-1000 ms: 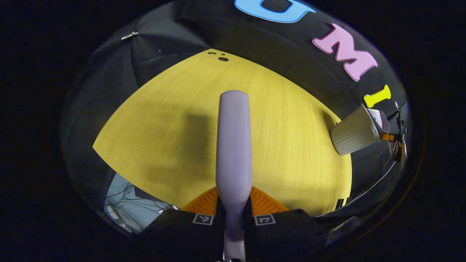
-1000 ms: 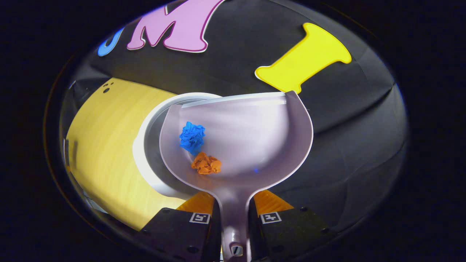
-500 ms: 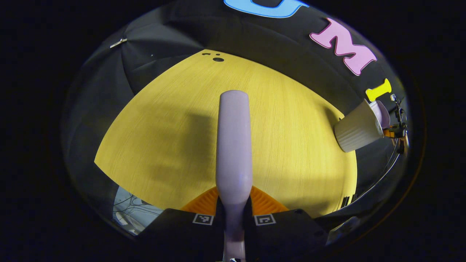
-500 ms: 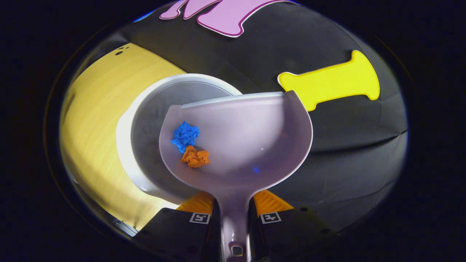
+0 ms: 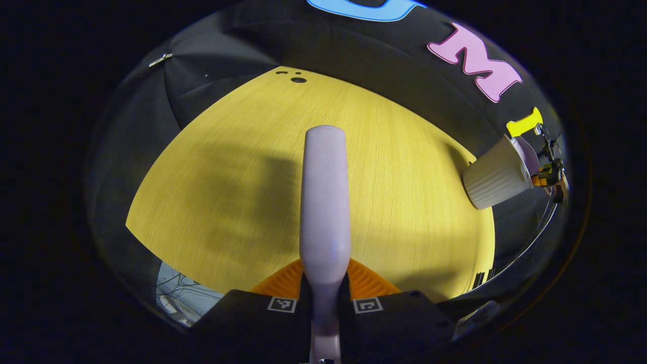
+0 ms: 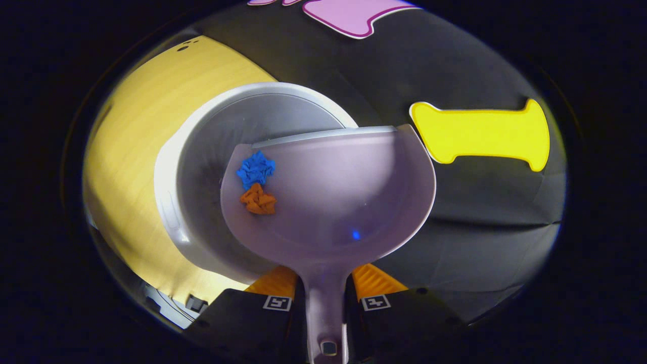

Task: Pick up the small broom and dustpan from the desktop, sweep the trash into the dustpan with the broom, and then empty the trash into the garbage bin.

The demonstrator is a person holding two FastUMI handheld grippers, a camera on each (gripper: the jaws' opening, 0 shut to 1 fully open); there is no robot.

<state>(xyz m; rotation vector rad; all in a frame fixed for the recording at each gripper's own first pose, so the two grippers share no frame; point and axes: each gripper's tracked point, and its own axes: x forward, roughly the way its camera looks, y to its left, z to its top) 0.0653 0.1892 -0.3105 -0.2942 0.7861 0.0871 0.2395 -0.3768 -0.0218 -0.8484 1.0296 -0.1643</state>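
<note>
While the right gripper (image 6: pixel 325 298) has both fingers pressed on the stem of the pale lilac plastic dustpan (image 6: pixel 349 202), the pan is held over the open mouth of the round white ribbed garbage bin (image 6: pixel 202 167), overlapping the bin's right side in the right gripper view. Two pieces of trash lie in the pan against its left wall: a crumpled blue paper ball (image 6: pixel 256 169) and, touching it just below, a crumpled orange paper ball (image 6: pixel 258 199). Both are near the pan's front lip, which lies over the bin's interior. The bin stands at the right edge of the yellow wood-grain desktop (image 6: pixel 136 131).

Left gripper (image 5: pixel 325 298): fingers clamped on the pale lilac broom handle (image 5: pixel 324 197), which runs straight forward from between them; the bristle end cannot be seen. This gripper is held above the desktop (image 5: pixel 242 167), well apart from the bin (image 5: pixel 493 177). In the left gripper view the bin appears far right at the desk edge, with the dustpan (image 5: pixel 526 154) at its rim and the right gripper (image 5: pixel 548 174) just beyond it.
</note>
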